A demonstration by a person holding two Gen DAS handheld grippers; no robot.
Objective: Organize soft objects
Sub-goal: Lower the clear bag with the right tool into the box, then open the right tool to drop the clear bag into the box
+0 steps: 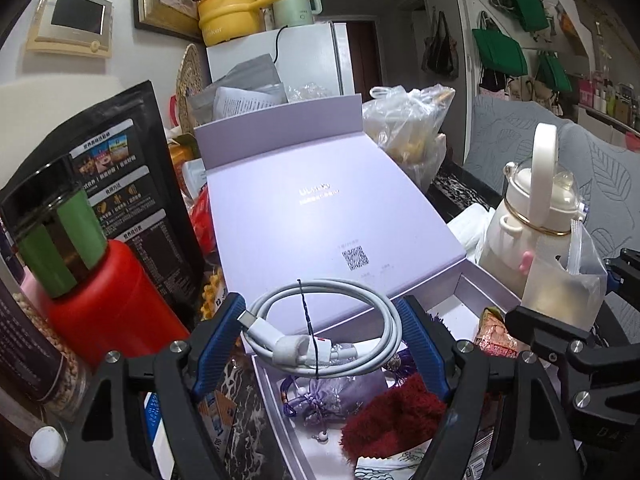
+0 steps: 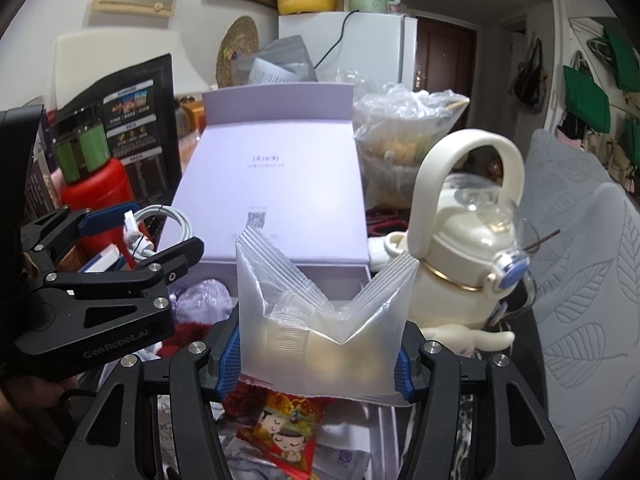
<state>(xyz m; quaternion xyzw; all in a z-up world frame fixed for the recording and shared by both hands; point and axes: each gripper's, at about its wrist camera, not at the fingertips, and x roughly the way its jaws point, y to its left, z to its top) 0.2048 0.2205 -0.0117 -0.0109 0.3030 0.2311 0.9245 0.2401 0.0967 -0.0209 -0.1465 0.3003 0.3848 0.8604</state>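
My left gripper [image 1: 322,330] is shut on a coiled white charging cable [image 1: 324,320] and holds it above the open lilac box [image 1: 486,284]; the cable also shows in the right wrist view [image 2: 154,226]. In the box lie a lilac pouch [image 1: 340,392] and a dark red fluffy item [image 1: 394,412]. My right gripper [image 2: 318,364] is shut on a frosted plastic zip bag [image 2: 324,320] and holds it over the box's near part; the bag shows in the left wrist view [image 1: 560,280].
The box's lilac lid [image 1: 320,200] lies open behind. A red canister [image 1: 112,312] with a green-banded jar stands left, a black pouch [image 1: 132,184] behind it. A cream bottle [image 2: 468,240] stands right. A red cartoon packet [image 2: 288,420] lies below the bag.
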